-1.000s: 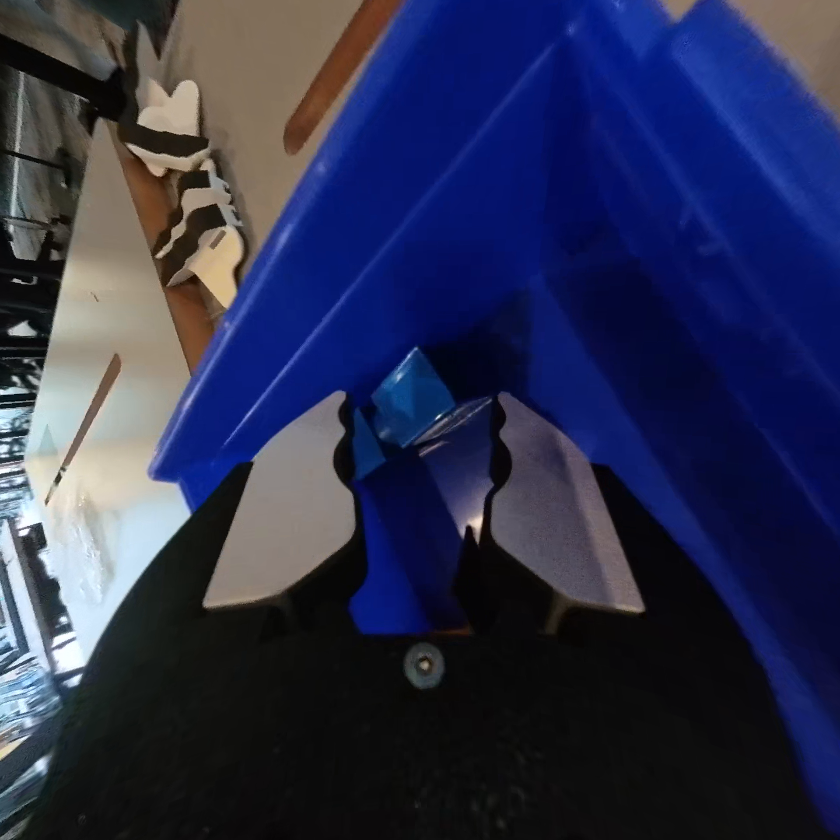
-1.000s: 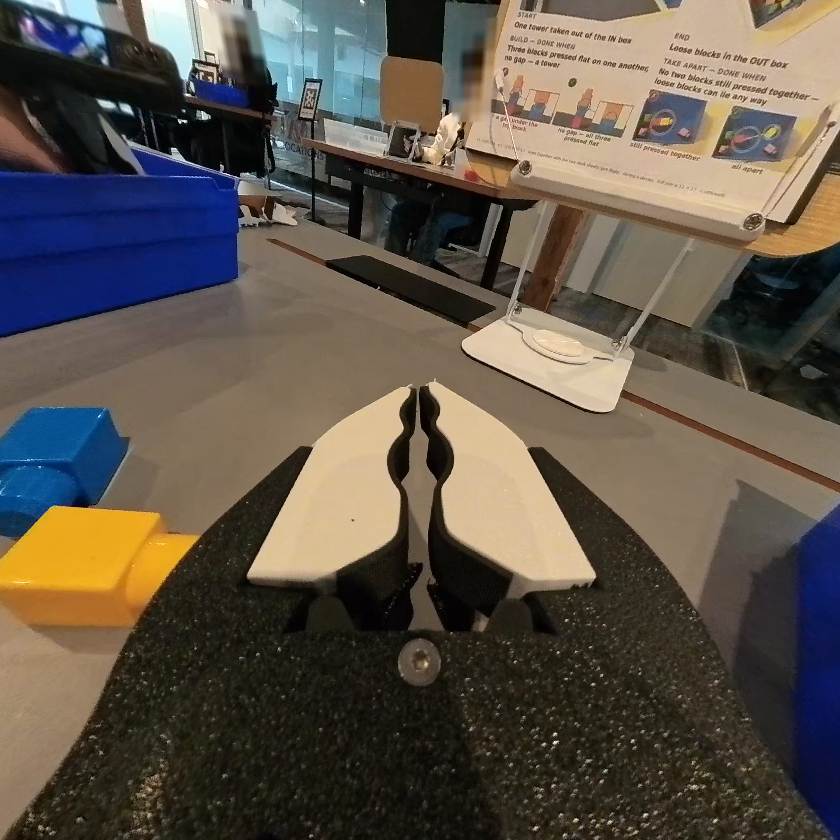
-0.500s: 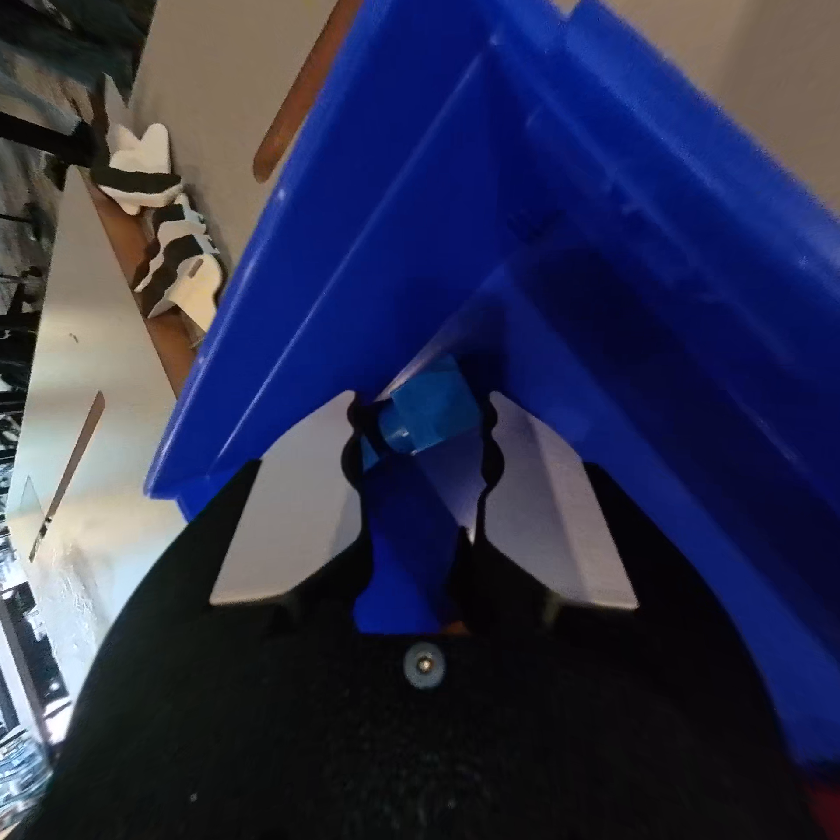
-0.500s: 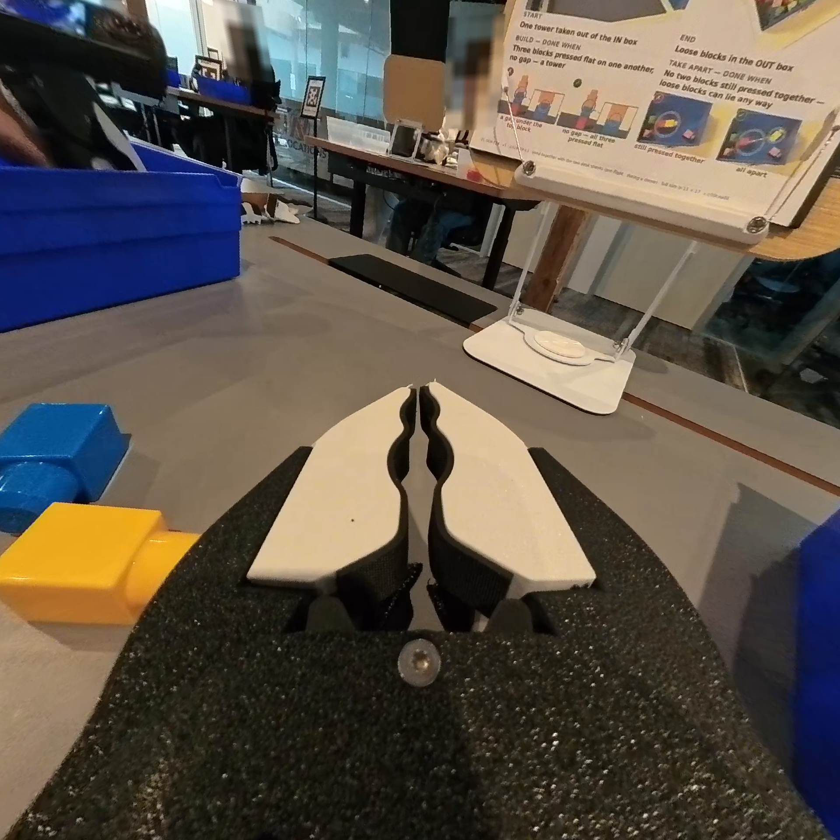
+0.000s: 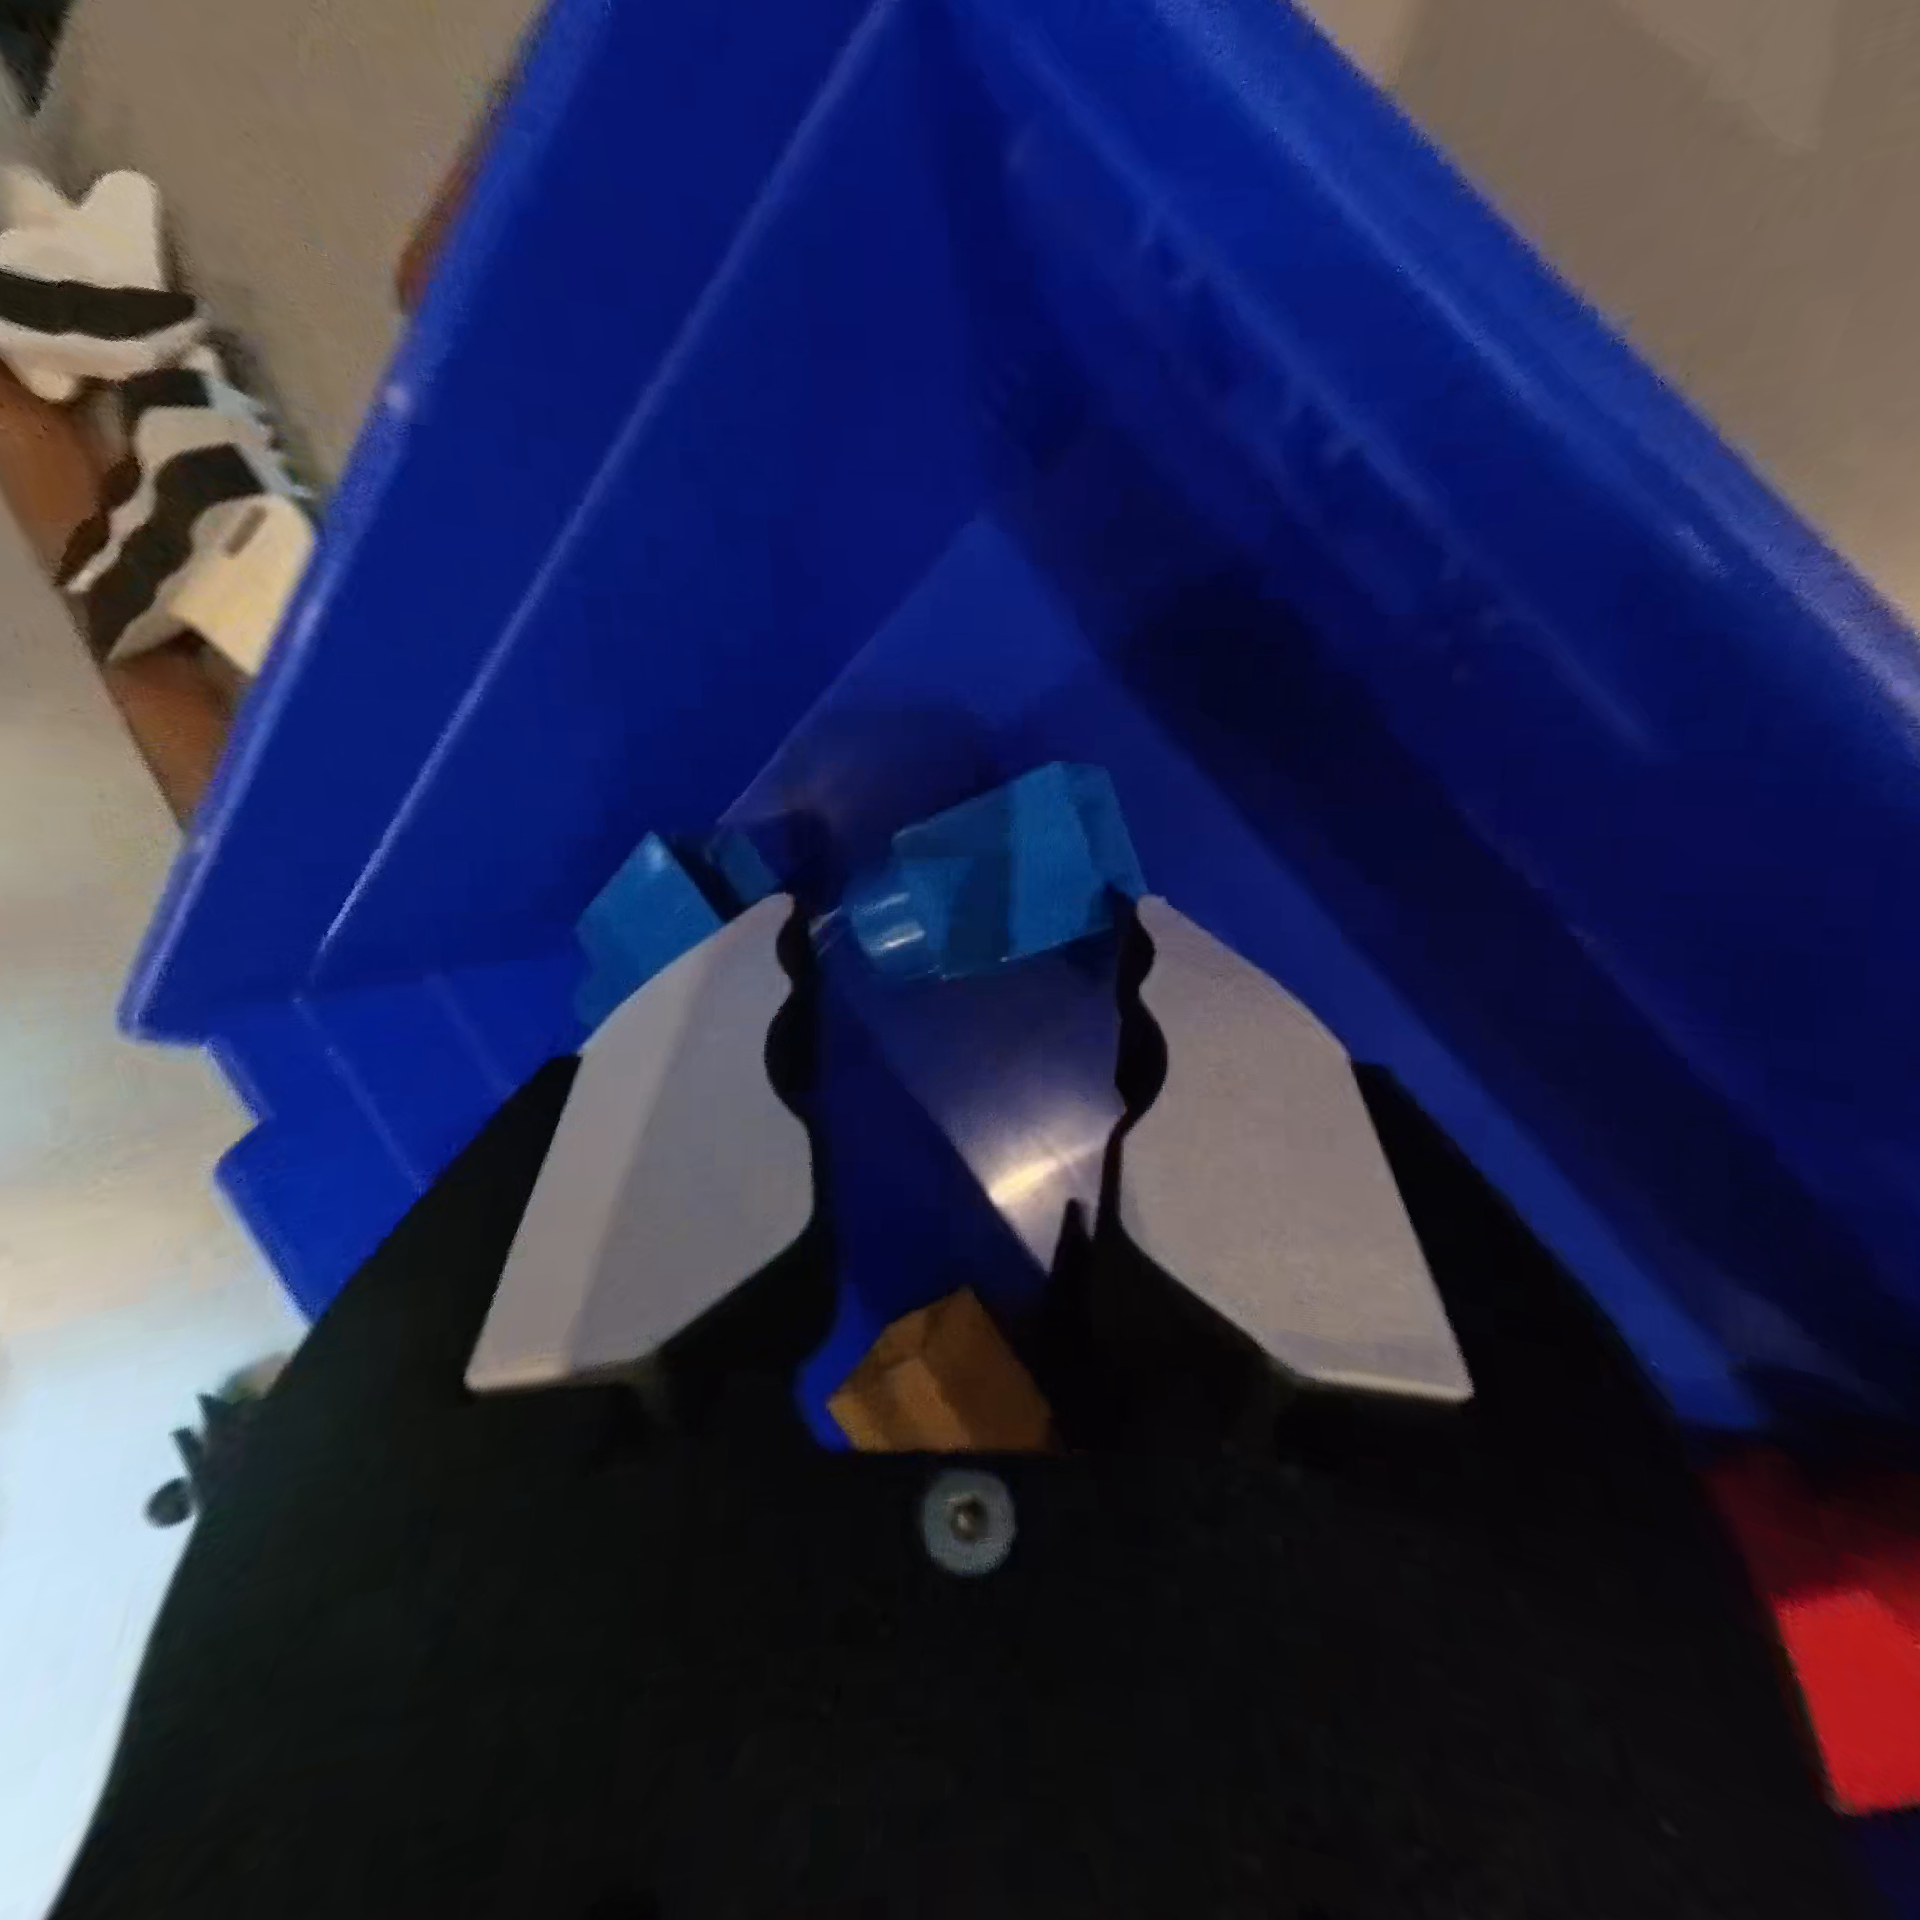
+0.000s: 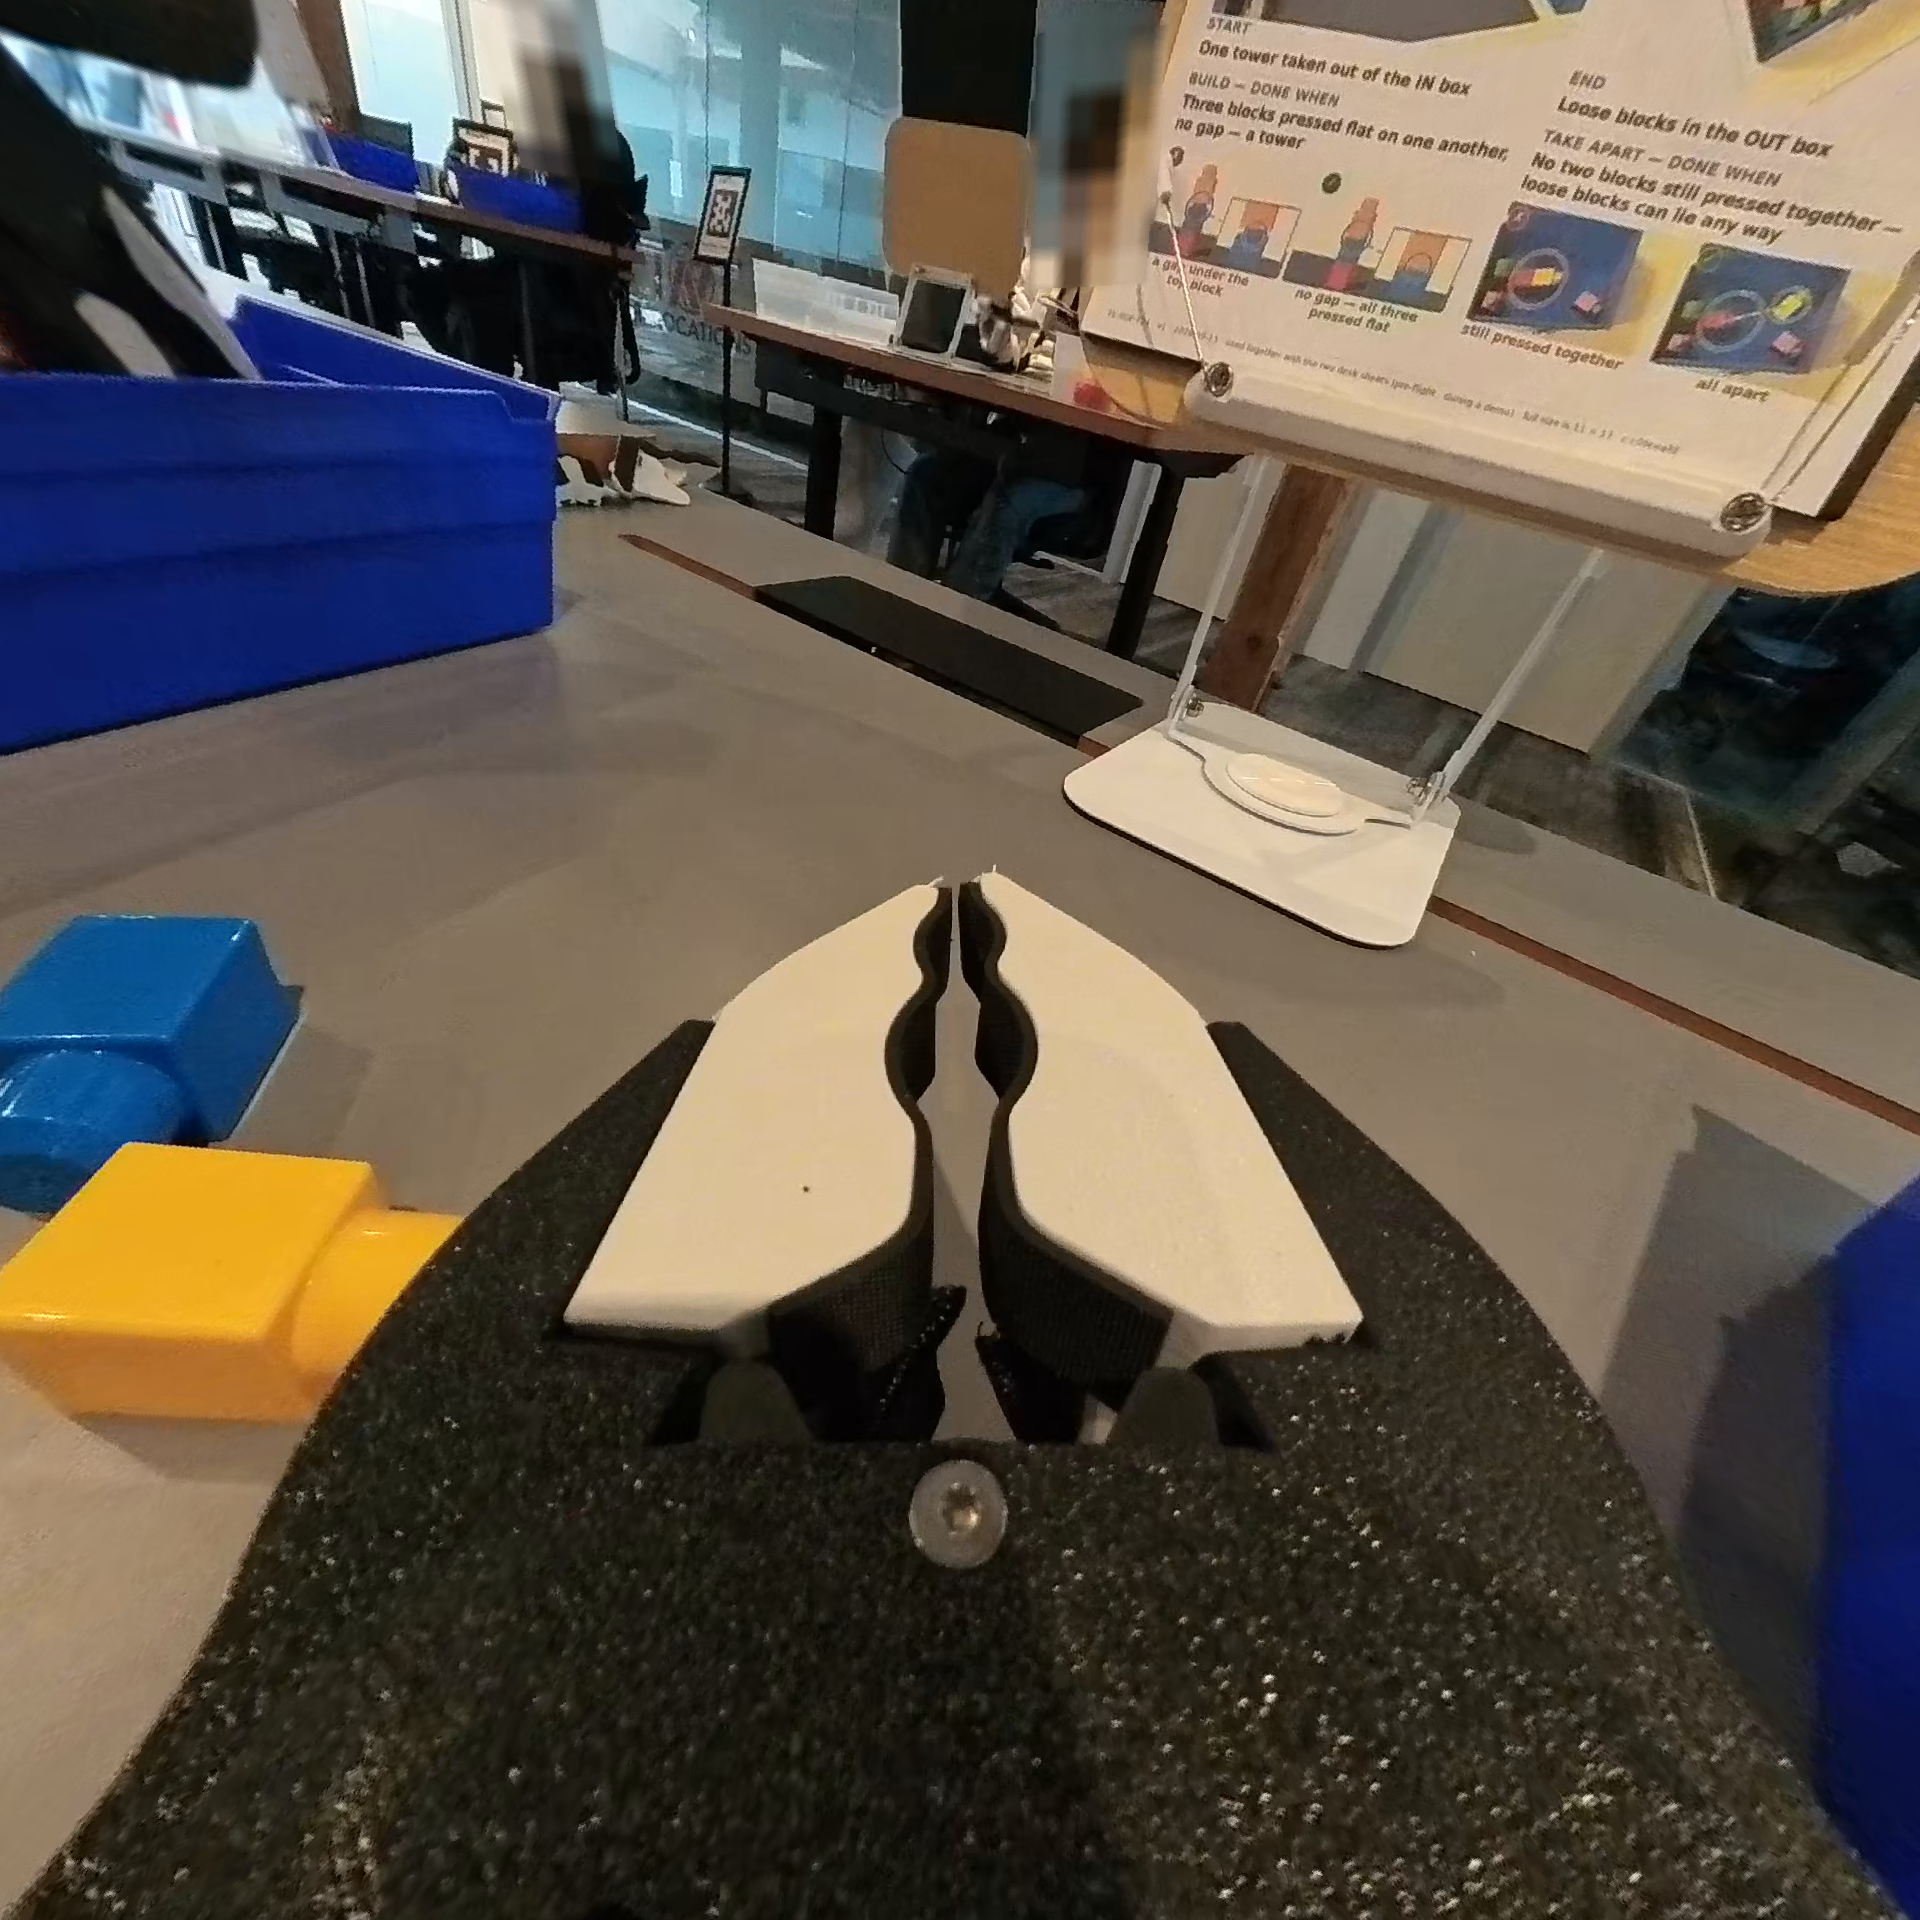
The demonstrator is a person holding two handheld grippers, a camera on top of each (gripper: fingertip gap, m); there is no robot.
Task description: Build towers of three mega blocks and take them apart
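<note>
Two blocks lie loose on our table, blue (image 6: 135,1029) and yellow (image 6: 197,1278), beside our empty, nearly closed right gripper (image 6: 956,888), while our left gripper (image 5: 961,914), spread wide inside the blue bin (image 5: 1351,520), must close on a blue block (image 5: 997,883) there.

My left hand-held gripper (image 5: 961,920) and right hand-held gripper (image 6: 956,883) look alike: pale white fingers (image 6: 800,1132) with wavy black inner pads, a speckled black foam body, one silver screw (image 6: 957,1509).
</note>
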